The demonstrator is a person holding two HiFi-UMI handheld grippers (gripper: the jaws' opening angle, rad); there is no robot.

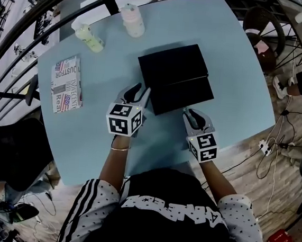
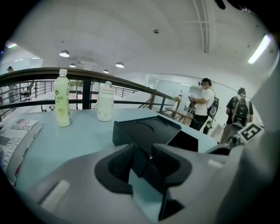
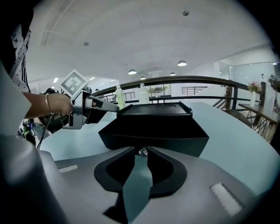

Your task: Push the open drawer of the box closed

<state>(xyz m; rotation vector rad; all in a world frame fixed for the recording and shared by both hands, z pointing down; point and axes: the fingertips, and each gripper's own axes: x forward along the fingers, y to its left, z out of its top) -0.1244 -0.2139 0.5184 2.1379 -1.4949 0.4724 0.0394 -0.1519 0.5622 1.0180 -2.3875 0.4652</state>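
A black box [image 1: 172, 66] lies mid-table, and its drawer [image 1: 184, 97] is pulled out toward me. In the right gripper view the drawer front [image 3: 153, 133] fills the middle, with its small round knob [image 3: 142, 152] between the tips of my right gripper [image 3: 141, 154]. The jaws stand slightly apart and do not press on the knob. In the head view the right gripper [image 1: 189, 112] is at the drawer's near right corner. My left gripper [image 1: 142, 89] is at the box's near left corner [image 2: 140, 144], which sits wedged between its jaws.
Two pale bottles [image 1: 89, 37] [image 1: 133, 20] stand at the table's far left. A printed booklet [image 1: 67, 83] lies to the left. The table's front edge [image 1: 135, 169] runs just under my wrists. A dark chair [image 1: 10, 147] is at the left, and people [image 2: 203, 105] stand beyond the railing.
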